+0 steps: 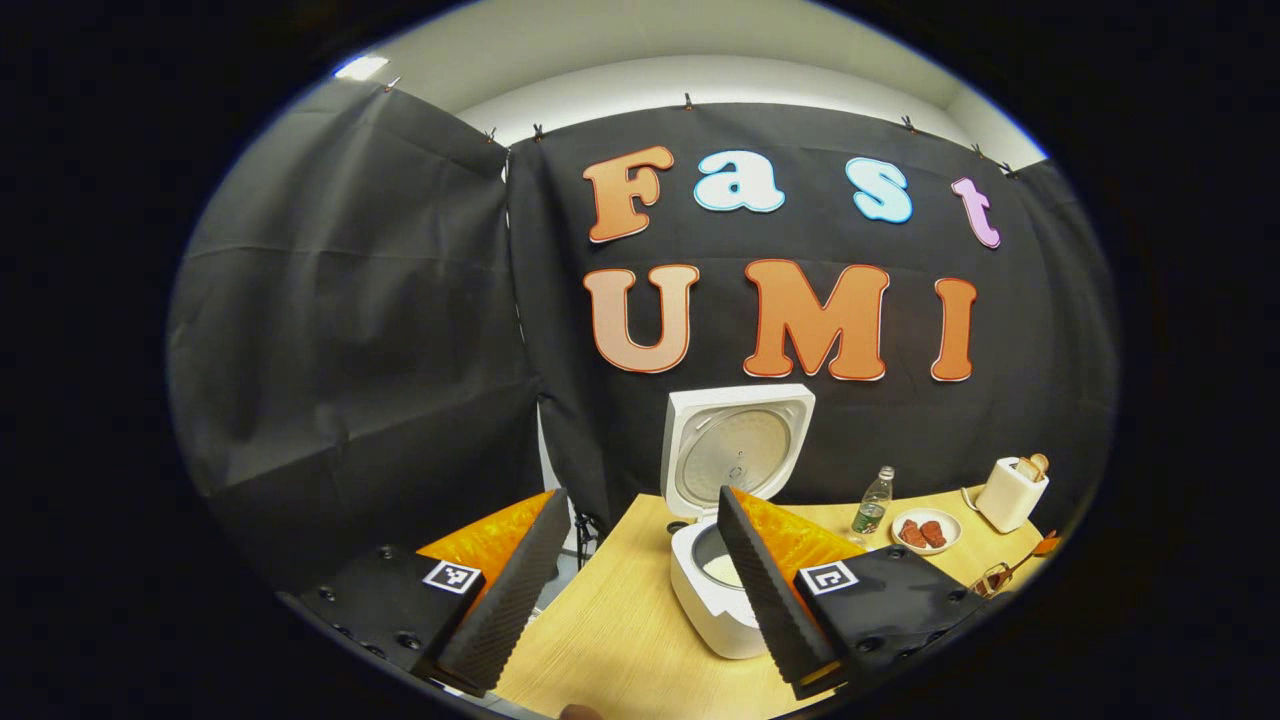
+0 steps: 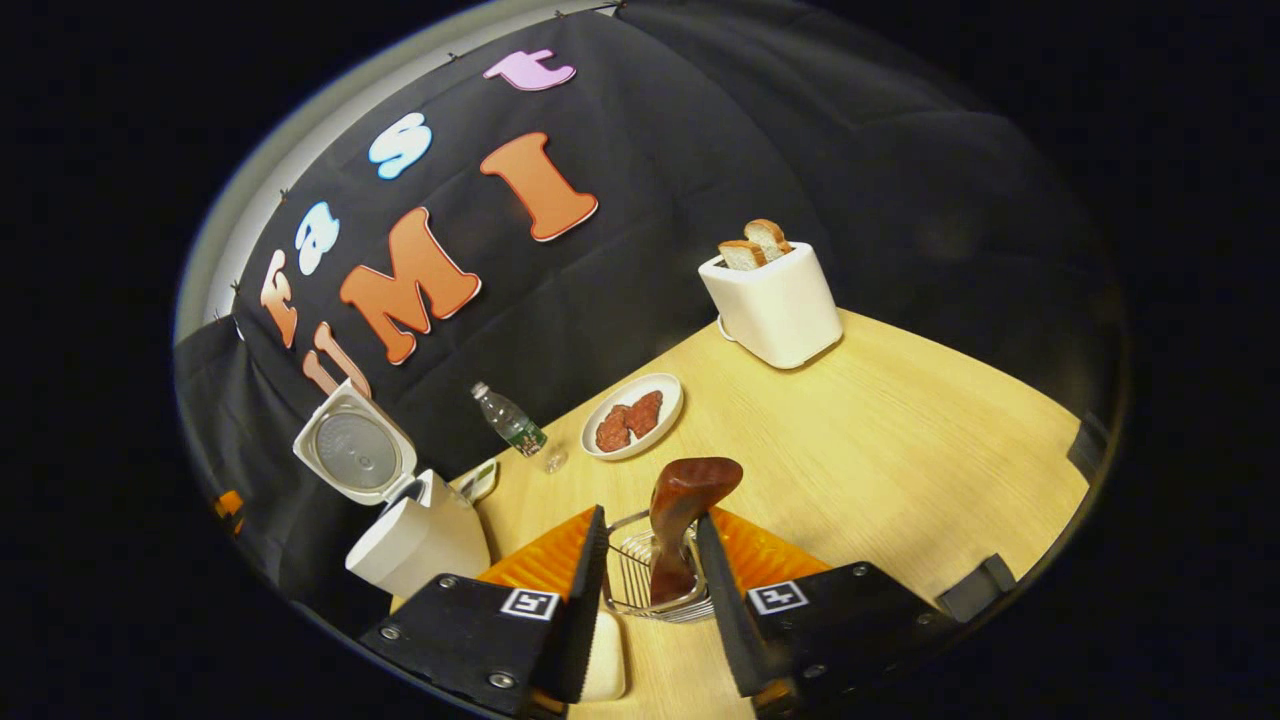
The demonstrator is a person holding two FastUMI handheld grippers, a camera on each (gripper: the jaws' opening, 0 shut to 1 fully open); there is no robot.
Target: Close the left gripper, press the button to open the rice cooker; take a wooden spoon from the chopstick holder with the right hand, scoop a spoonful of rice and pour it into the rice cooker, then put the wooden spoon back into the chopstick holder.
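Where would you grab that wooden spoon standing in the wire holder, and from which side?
Probably by the handle just below the bowl. The wooden spoon stands nearly upright in the chopstick holder, bowl end up, so the stretch of handle above the wire rim is the free part. The right gripper already straddles it from above, open, one finger on each side; closing there should allow a straight lift.

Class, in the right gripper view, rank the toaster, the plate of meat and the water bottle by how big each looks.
1. Toaster, clearly largest.
2. Plate.
3. Water bottle, smallest.
The bottle stands farther back, so its true size against the plate is unsure.
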